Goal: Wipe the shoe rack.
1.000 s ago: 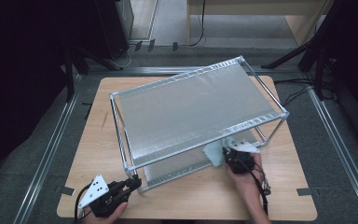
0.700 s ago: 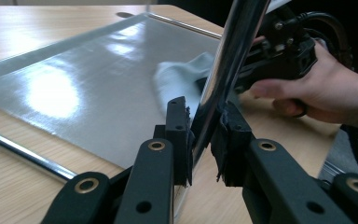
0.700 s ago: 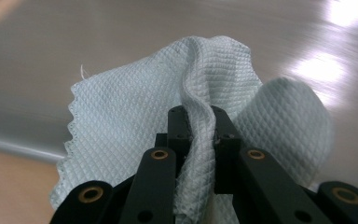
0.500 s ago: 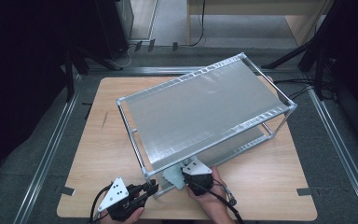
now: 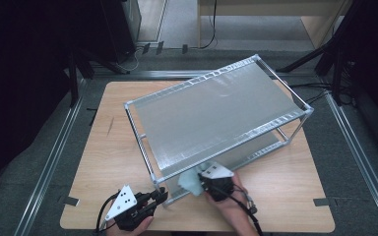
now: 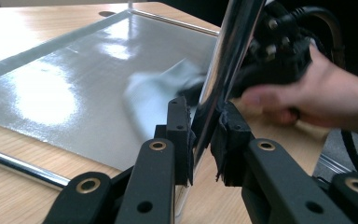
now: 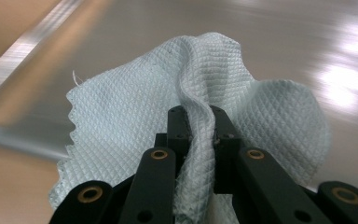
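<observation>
- The step in hand looks like wiping the lower shelf (image 5: pixel 256 147) of a two-tier metal rack (image 5: pixel 216 113) that is standing on the wooden desk (image 5: pixel 103 147).
- The left claw (image 6: pixel 200 135) is clenching the rack's near corner post (image 6: pixel 223 60), a shiny chrome tube, and so seems to be steadying the frame; in the high view this claw (image 5: pixel 158 195) is sitting at the rack's front-left corner.
- The right claw (image 7: pixel 200 123) is pinching a fold of the cloth (image 7: pixel 135 135), with its jaws closed on the fabric.
- The cloth (image 5: pixel 191 182) is lying at the near edge of the lower shelf, just beside the gripped post, and appears to be resting on the shelf surface.
- The cloth is pale blue-white, thin and limp, quilted in a small diamond weave, with a zigzag-cut edge.
- The shelves are flat, smooth, silvery sheets throwing bright glare, framed by thin round chrome rods.
- The next move probably calls for dragging the cloth across the lower shelf, keeping the fabric pressed flat, while the left claw is holding the rack from sliding on the desk.
</observation>
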